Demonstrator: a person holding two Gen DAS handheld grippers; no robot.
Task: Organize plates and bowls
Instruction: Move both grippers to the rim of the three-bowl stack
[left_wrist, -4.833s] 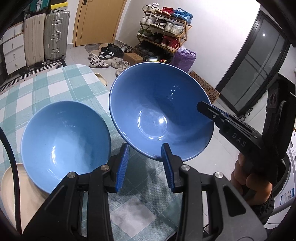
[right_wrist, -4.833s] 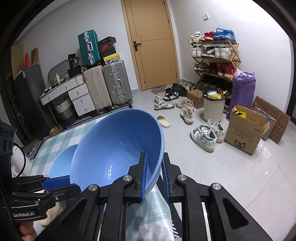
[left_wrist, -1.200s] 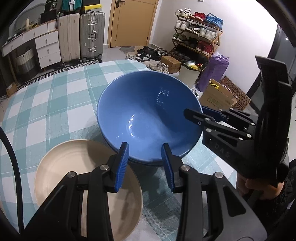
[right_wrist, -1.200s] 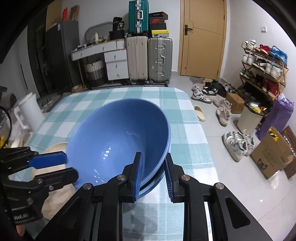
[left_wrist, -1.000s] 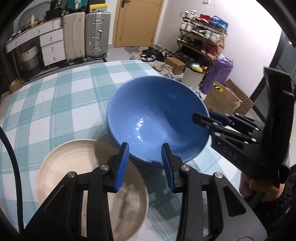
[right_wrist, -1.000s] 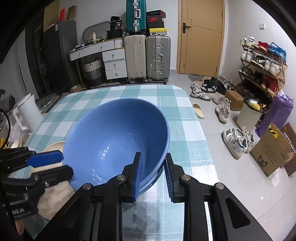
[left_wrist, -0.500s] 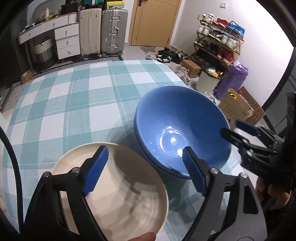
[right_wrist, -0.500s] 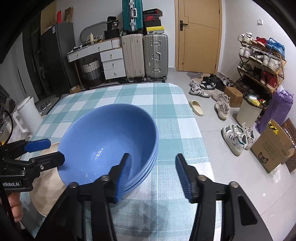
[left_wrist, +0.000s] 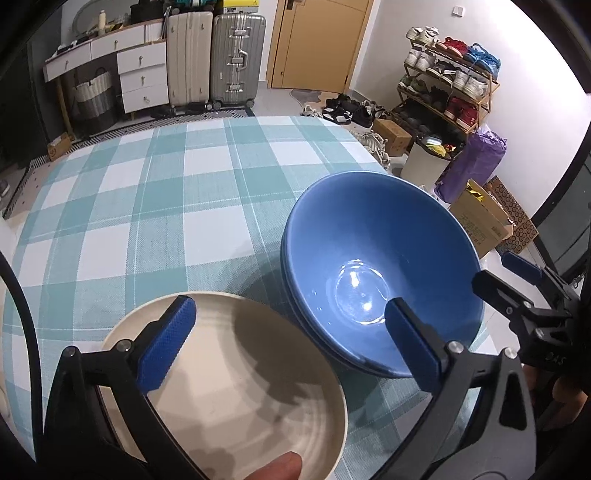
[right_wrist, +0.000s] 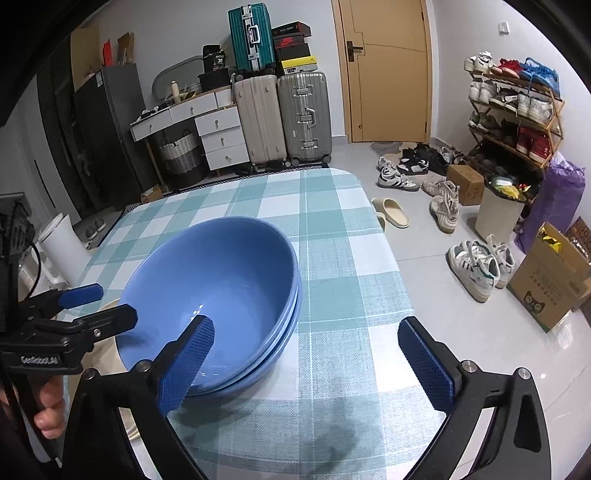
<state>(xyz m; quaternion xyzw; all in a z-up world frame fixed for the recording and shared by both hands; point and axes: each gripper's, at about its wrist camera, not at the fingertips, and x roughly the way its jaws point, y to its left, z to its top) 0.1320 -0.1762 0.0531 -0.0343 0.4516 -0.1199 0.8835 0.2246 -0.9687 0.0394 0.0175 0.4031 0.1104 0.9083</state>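
On the left wrist view, the cream plate (left_wrist: 236, 387) lies at about seven o'clock on the checked tablecloth (left_wrist: 155, 206), right under the left gripper (left_wrist: 291, 339). That gripper's jaws have just been opening and now stand spread wide, nothing between them; one blue pad hangs over the plate, the other over the near rim of the blue bowls (left_wrist: 380, 280). A fingertip (left_wrist: 275, 467) shows at six o'clock, at the plate's near edge — whether it touches I cannot tell.

The blue bowls sit at about four o'clock, one nested in the other, close beside the plate and near the table's right-hand edge. Further round, at three to four o'clock, the right gripper (left_wrist: 517, 273) shows beyond the bowls, apart from them.

From the right wrist view the right gripper (right_wrist: 306, 354) has likewise just been opening and is spread wide and empty, its left pad in front of the stack's (right_wrist: 214, 299) near wall, its right pad over bare cloth. The stack looks settled, rims even.

The risk as I judge it: the bowls stand near the table edge, with bare floor (right_wrist: 424, 258) beyond at three o'clock. A spread finger catching a rim on the way out could tip the top bowl or push the stack toward that drop — glazed ware slides easily. Reaching for the plate, the left pad could also knock the bowls.
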